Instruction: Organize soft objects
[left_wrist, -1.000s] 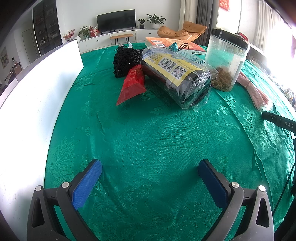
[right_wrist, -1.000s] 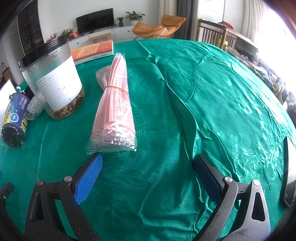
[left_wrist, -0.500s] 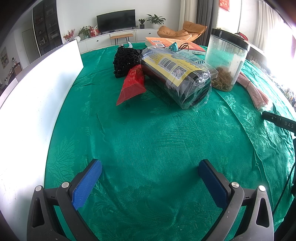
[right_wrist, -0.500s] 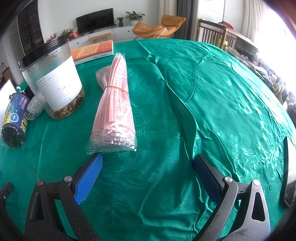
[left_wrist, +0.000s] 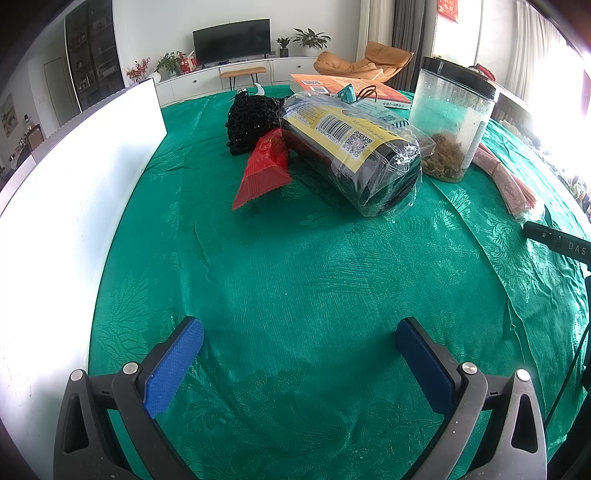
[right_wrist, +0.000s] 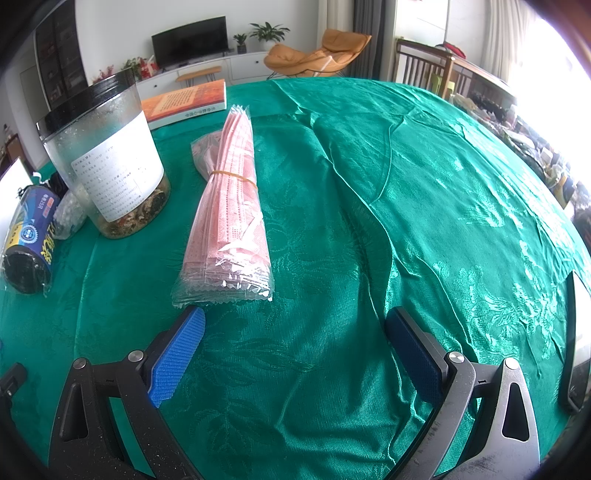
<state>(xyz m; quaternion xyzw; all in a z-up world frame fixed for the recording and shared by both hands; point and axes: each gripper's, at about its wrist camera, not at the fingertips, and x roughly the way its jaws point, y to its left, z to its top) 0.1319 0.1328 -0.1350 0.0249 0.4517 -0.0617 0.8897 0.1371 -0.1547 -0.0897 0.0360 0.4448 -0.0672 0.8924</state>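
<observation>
On the green tablecloth (left_wrist: 295, 266) lie a roll of black bags in clear wrap (left_wrist: 351, 151), a red packet (left_wrist: 264, 168) and a black mesh bundle (left_wrist: 251, 122). My left gripper (left_wrist: 299, 332) hovers open over bare cloth, well short of them. In the right wrist view a long pink bundle in clear plastic (right_wrist: 231, 218), bound by a rubber band, lies just beyond my open right gripper (right_wrist: 295, 325); its near end almost touches the left finger (right_wrist: 177, 354). The bag roll (right_wrist: 27, 240) shows at the far left.
A clear jar with a black lid (left_wrist: 452, 118) (right_wrist: 110, 162) stands between the two groups. An orange book (right_wrist: 184, 101) lies behind it. A white board (left_wrist: 66, 192) runs along the left edge. A flat dark device (right_wrist: 576, 339) lies at the right edge.
</observation>
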